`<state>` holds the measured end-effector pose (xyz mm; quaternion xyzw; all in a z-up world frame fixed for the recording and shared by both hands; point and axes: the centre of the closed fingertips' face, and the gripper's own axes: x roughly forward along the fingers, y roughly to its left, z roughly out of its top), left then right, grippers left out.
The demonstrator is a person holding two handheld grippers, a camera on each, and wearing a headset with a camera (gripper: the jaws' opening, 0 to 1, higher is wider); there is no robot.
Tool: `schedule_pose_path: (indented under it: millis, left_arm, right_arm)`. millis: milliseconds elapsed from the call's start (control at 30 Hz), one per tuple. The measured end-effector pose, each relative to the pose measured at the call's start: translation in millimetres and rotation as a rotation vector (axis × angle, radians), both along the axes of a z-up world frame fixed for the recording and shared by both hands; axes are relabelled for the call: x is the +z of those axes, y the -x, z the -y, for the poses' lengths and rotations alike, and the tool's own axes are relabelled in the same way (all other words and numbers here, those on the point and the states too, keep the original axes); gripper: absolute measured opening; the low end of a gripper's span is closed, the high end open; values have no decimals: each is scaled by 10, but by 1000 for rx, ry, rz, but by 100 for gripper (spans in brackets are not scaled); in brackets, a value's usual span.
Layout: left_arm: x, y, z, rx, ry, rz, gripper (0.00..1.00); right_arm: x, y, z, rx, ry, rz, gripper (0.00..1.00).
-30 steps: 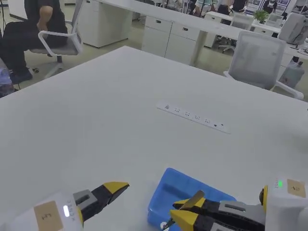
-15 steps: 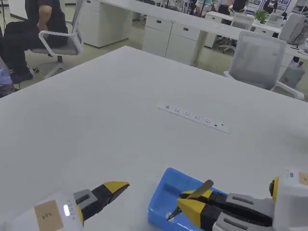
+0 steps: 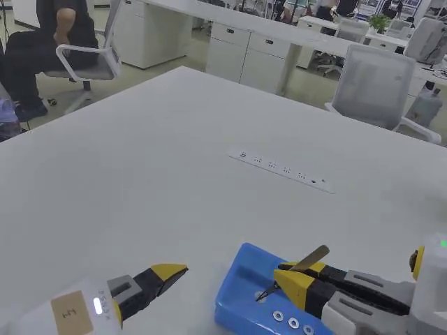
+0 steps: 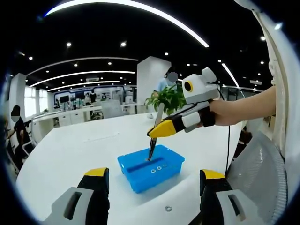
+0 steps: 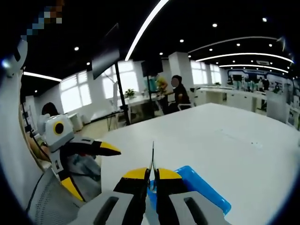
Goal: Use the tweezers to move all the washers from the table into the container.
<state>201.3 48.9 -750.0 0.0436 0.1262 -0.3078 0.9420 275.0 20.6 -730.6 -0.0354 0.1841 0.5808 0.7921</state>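
Washers in container: three small rings (image 4: 159, 168) lie in a short row on the container floor, close together; in the head view they sit toward its near end (image 3: 293, 322).
Washer on worktop: one ring (image 4: 168, 208) lies loose on the white surface, just outside the container's wall, on the side toward the near edge.
Tweezers: thin metal pair (image 4: 152, 147), tilted, tips pointing down into the container just beside the row of washers. Whether the tips touch the floor cannot be told, nor whether anything sits between them.
Container: shallow blue rectangular tray (image 3: 241, 279), open-topped, standing on the worktop close to its near edge, right of the middle.
Right gripper: yellow-tipped jaws (image 3: 286, 276) pressed together on the shaft of the tweezers, held over the container's right half; the tweezers' tips stick out beyond the jaws (image 5: 153, 154).
Left gripper: jaws (image 3: 169, 271) spread wide, hovering low over the near edge of the worktop, left of the container and apart from it.
Worktop: large, white, bare across its middle (image 3: 174, 174).
Socket strip: a flush row of outlets (image 3: 279, 169) set in the worktop, well beyond the container toward the far edge.
Chair: a grey mesh office chair (image 3: 377, 84) stands by the far right edge.
Person: seated on another chair off the far left corner (image 3: 49, 42).
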Motion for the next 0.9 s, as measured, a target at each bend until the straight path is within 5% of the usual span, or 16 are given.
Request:
schedule_pose_path:
  millis: [367,900]
  left_arm:
    - [-12,7,11,-3,-1,-6,80]
    - [-16,-3,19,-4,-2,-6,80]
  right_arm:
    - [-101,-188,49,-63,18,-35,2]
    - [-356,-296,-8,-48,91,-53,3]
